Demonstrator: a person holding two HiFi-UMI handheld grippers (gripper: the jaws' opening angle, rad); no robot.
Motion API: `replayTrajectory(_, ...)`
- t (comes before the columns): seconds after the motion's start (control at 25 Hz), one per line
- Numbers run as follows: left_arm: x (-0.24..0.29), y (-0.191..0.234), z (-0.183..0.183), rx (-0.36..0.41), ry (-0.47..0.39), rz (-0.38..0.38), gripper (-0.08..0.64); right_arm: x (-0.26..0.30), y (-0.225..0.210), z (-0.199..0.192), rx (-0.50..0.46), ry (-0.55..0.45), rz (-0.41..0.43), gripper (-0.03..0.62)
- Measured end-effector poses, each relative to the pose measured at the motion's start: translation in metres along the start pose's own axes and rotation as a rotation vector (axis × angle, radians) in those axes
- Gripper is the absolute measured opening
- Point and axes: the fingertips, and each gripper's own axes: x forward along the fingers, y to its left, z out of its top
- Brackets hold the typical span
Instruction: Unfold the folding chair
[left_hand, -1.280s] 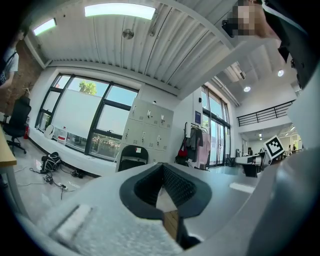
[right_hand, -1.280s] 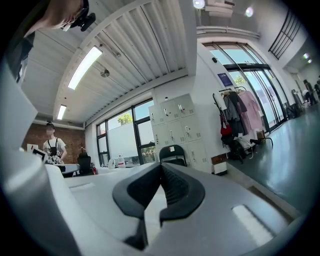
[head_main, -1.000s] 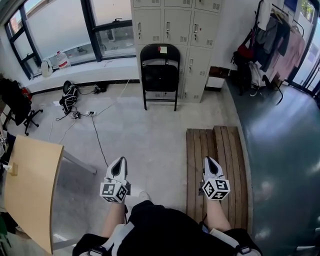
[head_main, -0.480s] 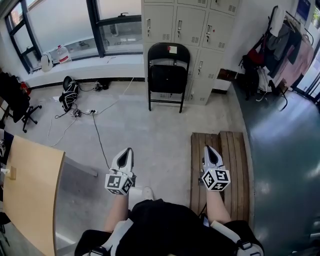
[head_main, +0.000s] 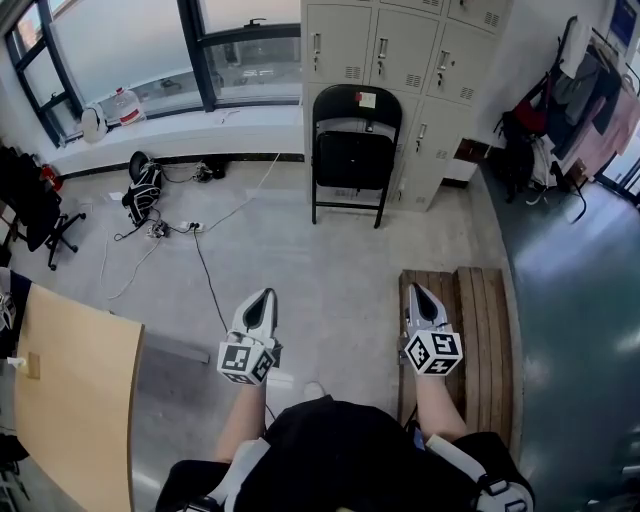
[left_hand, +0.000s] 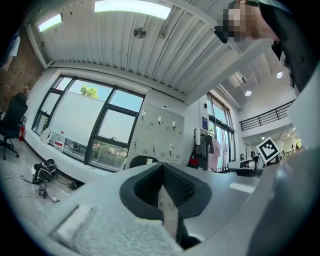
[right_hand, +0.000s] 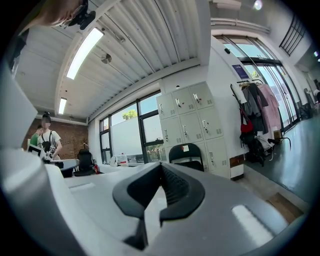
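Broadly, looking down on a pale floor (head_main: 320, 260) running out ahead of both grippers to a bank of grey lockers (head_main: 400, 45).

Standing against those lockers, straight ahead and well apart from either set of jaws: the black folding chair (head_main: 348, 150), resting on its feet, apparently with the seat lying flat against the frame, long axis upright, not yet unfolded.

Lying below and just ahead of the right-hand tool: a run of wooden slats (head_main: 470, 330).

Trailing across the floor ahead of the left-hand tool: a dark cable (head_main: 205, 275).

Hovering side by side and pointing level toward the chair: left gripper (head_main: 264, 296) and right gripper (head_main: 417, 292), each with jaws pressed fully together and clasping nothing.

Falling roughly between the two lines of pointing, and so favouring neither hand clearly.

Judging from this layout: needing the whole gap across the floor closed and the jaws parted before taking hold of backrest and seat edge to swing the seat down.
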Motion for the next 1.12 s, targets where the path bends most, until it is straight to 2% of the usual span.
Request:
replayTrajectory(0.12,0.001,0.017,-0.003,-0.005,0.001,-0.011,-0.002,0.016,0.013,-0.006,0.01,0.008,0.007,0.005)
replayTrajectory(0.28,0.006,0.039,-0.011,-0.028,0.017,-0.009,-0.002,0.035,0.035,-0.012,-0.004,0.032,0.057,0.005)
replayTrajectory(0.6,0.029,0.055,-0.029,-0.07,0.061,-0.027,-0.002,0.068,0.027,-0.025,0.01,0.082,0.047,0.005)
replayTrajectory(0.76,0.049,0.072,-0.033,-0.073,0.06,0.012,-0.002,0.107,0.025,-0.037,0.024,0.127,0.075,0.005)
replayTrajectory(0.96,0.079,0.103,-0.031,-0.068,0.059,0.067,-0.002,0.161,0.036,-0.03,-0.007,0.126,0.171,0.005)
replayTrajectory(1.12,0.114,0.119,-0.032,-0.089,0.06,0.111,-0.002,0.203,0.016,-0.022,-0.007,0.128,0.169,0.005)
